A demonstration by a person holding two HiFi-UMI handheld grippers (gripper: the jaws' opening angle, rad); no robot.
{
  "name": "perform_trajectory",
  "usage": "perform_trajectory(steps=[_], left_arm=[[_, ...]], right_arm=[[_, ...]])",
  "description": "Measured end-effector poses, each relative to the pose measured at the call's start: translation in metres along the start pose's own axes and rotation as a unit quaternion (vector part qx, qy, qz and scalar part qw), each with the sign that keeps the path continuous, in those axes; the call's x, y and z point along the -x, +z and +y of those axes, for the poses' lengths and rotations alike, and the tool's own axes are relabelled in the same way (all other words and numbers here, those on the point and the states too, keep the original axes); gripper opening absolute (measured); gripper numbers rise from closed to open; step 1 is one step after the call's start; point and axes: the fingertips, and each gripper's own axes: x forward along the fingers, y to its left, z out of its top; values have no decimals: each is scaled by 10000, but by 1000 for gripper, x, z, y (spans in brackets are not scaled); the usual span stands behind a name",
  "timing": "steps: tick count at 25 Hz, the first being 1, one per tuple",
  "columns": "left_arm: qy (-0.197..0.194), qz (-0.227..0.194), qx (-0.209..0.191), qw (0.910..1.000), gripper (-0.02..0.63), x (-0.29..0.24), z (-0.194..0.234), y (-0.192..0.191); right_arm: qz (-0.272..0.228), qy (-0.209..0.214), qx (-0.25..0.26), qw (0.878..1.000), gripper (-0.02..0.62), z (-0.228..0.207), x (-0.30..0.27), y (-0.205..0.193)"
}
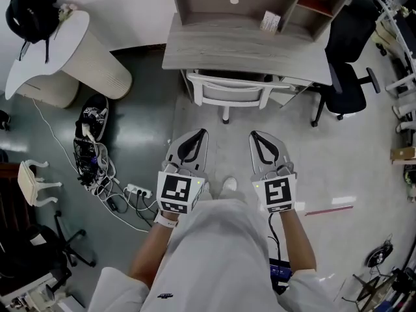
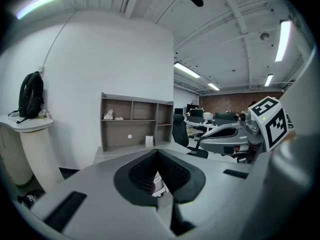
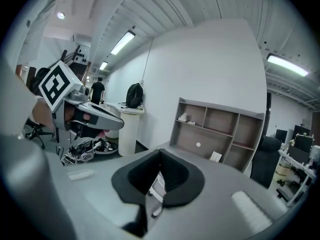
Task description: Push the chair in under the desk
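we hold the left gripper (image 1: 203, 133) and the right gripper (image 1: 254, 134) side by side with their tips forward. each pair of jaws is pressed together, with nothing between them. ahead of both tips, and clear of them, stands the white chair (image 1: 229, 91). its back faces the jaws and its seat lies partly beneath the grey desk (image 1: 247, 51). in each gripper view a sliver of the chair shows just under the closed tips. beyond the chair, a shelf unit (image 1: 260, 2) sits on the desk. a black office chair (image 1: 348, 77) stands ahead and right of the right jaws. a power strip (image 1: 138, 191) lies left of the left jaws.
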Motion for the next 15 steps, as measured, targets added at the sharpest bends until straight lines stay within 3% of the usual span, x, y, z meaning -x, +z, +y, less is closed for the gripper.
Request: perform_trajectory(steps=[7,15], left_arm=[[-151,-106,30,9998,6,16,-17,2],[-398,-177,113,9990,6,29,-32,0]], right_arm=[[-71,-45,-99,9999,11,11,35,7],[-161,-57,-77,9998,12,26,36,19]])
